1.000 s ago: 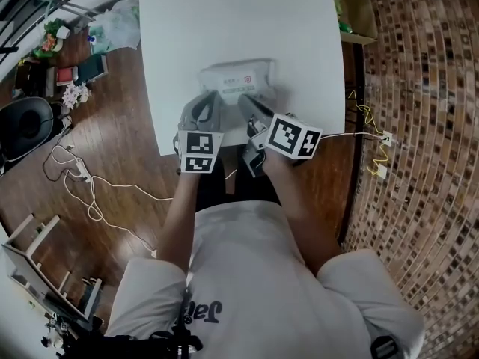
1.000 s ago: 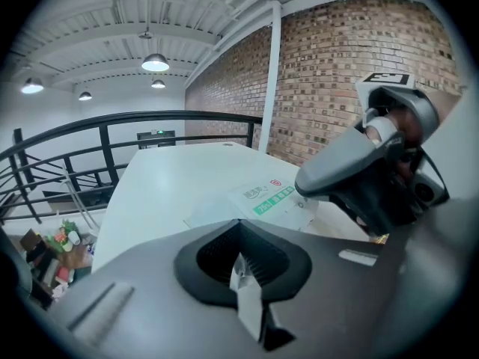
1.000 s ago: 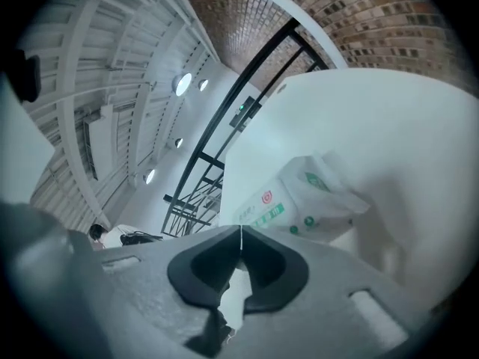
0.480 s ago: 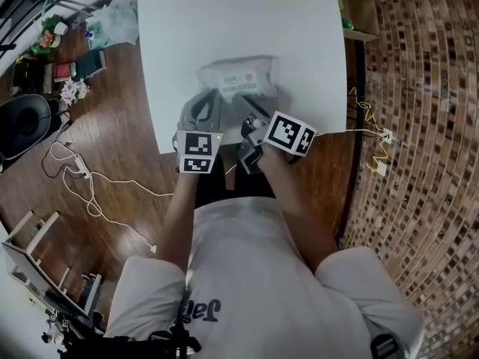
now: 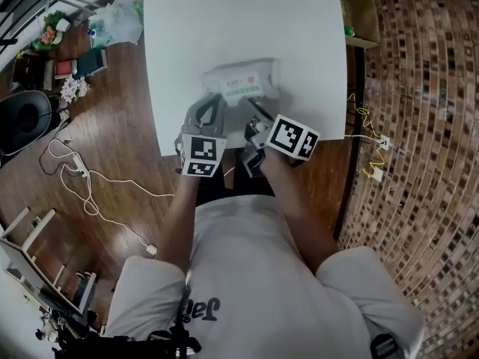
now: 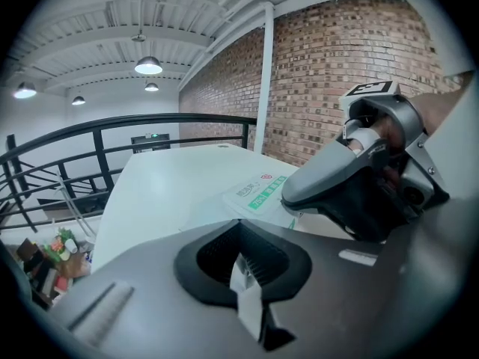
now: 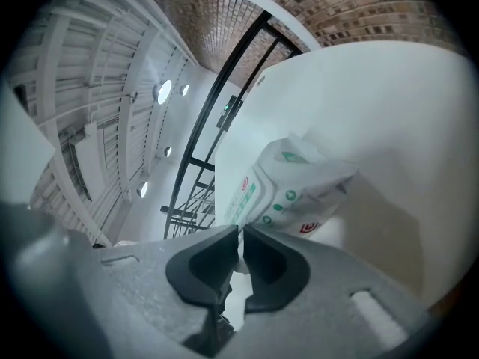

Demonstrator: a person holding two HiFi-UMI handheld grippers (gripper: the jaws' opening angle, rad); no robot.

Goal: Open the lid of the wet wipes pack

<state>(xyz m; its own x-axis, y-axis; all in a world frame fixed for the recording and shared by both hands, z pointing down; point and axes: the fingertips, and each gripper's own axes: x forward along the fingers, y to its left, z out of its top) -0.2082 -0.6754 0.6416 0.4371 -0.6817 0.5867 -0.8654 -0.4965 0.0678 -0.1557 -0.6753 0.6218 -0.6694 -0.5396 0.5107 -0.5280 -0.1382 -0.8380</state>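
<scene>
At the near edge of the white table (image 5: 224, 21), about midway along it, the wet wipes pack (image 5: 241, 81) lies flat with its green-printed label up, and both tools meet it from the near side. The left gripper (image 5: 216, 99) is at the pack's near left corner, clenched on a thin white strip (image 6: 244, 290) that looks like the wrapper's seam, so it serves as the anchor. The right gripper (image 5: 252, 111), just beside it at the near right, has let go and taken a fresh bite within the last second. Its jaws have just been closing and now stand almost together, with a white sliver (image 7: 237, 254) pinched between the pads; whether that is lid tab or wrapper edge I cannot tell. Against the earlier head views the pack sits much where it did, turned slightly at most. The lid (image 5: 243, 90) appears still stuck down, so I judge this a re-grip for a better hold; the peel itself is yet to come.
</scene>
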